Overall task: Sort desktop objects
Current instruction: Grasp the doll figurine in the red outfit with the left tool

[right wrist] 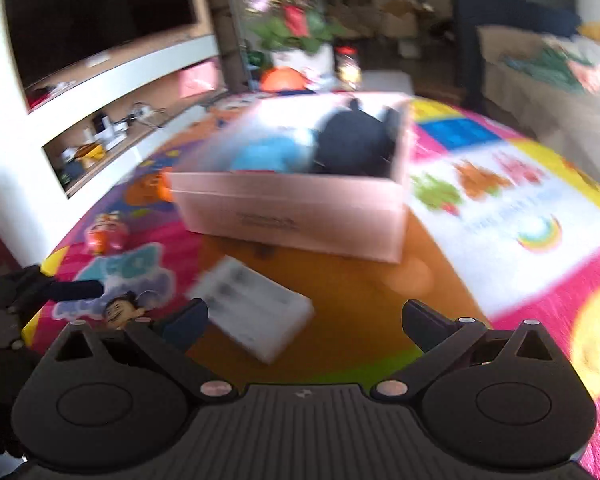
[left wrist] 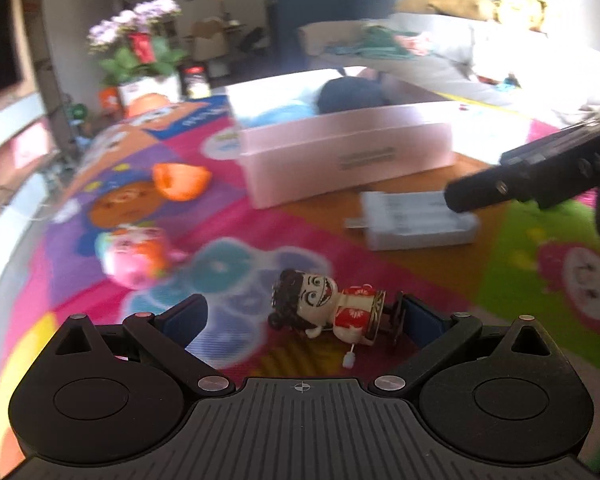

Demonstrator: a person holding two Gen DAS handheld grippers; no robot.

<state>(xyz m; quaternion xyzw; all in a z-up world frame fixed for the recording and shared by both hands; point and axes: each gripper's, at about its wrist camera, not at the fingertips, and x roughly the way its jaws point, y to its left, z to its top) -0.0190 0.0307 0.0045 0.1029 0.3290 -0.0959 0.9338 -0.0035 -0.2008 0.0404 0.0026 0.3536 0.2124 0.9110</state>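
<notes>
Here, L tool (left wrist: 302, 316) wide open w/ wind-up doll (left wrist: 328, 310) between fingers, R tool (right wrist: 306, 322) wide open, empty.

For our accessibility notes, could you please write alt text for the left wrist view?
The open left gripper frames a wind-up doll toy lying on a colourful play mat. Beyond sit a pink box and a white tray.

- Colourful play mat (right wrist: 520, 208) covers the floor.
- Dark TV (right wrist: 100, 12) upper left, above white shelf (right wrist: 100, 136).
- Sofa (left wrist: 440, 56) upper right, brightly lit.
- Potted flowers (right wrist: 296, 24) top centre.
</notes>
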